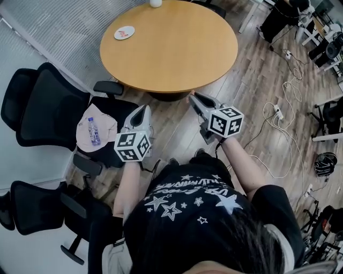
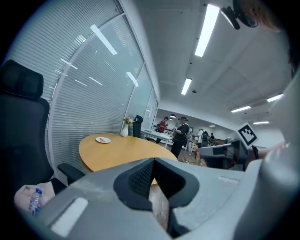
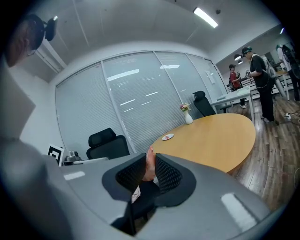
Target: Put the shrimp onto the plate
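A pale pink shrimp (image 3: pixel 149 165) stands pinched between the pads of my right gripper (image 3: pixel 149 159). In the head view that gripper (image 1: pixel 191 97) hangs just off the near edge of the round wooden table (image 1: pixel 177 48). The white plate (image 1: pixel 124 32) lies at the table's far left rim with something red on it; it also shows as the plate (image 3: pixel 168 137) and the plate (image 2: pixel 102 139) in the two gripper views. My left gripper (image 1: pixel 141 111) hovers over the floor left of the right one. Its jaws (image 2: pixel 153 161) meet at the tips with nothing in them.
Black office chairs (image 1: pixel 48 107) stand to the left, one carrying a pink bag and a water bottle (image 1: pixel 94 131). A white vase (image 1: pixel 155 2) sits at the table's far edge. Cables and a power strip (image 1: pixel 278 112) lie on the wooden floor at right. People (image 2: pixel 180 133) stand far behind.
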A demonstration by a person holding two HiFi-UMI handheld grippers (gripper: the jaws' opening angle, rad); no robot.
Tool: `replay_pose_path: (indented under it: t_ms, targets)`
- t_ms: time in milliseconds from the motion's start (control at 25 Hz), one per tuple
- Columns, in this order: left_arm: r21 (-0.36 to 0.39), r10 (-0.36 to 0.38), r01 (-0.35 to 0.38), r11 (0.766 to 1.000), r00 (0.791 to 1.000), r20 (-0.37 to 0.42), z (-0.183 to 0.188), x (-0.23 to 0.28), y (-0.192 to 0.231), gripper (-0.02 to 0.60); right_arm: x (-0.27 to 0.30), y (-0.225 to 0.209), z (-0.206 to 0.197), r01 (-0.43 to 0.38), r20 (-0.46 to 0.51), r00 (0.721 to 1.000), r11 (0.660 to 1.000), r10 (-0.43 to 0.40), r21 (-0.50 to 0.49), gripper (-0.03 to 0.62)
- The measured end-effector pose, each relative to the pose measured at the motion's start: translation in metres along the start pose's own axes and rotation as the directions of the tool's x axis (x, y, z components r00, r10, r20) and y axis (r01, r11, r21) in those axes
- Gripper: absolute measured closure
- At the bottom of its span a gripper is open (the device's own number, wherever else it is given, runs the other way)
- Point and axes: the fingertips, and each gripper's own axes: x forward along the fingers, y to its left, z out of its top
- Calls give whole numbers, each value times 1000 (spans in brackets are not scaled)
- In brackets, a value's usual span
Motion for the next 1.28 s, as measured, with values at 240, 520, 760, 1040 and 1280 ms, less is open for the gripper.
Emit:
replay_pose_path:
  t_ms: [240, 520, 760, 1040, 1280]
  targets:
    - [-13, 4, -4, 1000, 1000, -2, 1, 0, 12, 580, 12, -5, 5, 0, 6, 1000, 1000, 0, 20, 531]
    - [-22, 54, -54, 998, 999, 2, 7, 14, 28, 580, 47, -14, 13, -54, -26, 998, 998, 54, 11, 531]
    - [-19, 104, -104, 994, 995, 2, 16, 48, 46, 580, 89, -42, 31, -100, -34, 994, 995, 101, 19, 531]
    - [-16, 135, -135, 991, 991, -7, 39, 111, 63, 580, 136, -89, 63, -137, -49, 989, 990, 139, 34, 531]
    - [-4, 147, -147, 989, 989, -13, 62, 166, 71, 580, 166, -130, 101, -156, -26, 987, 987, 157, 48, 531]
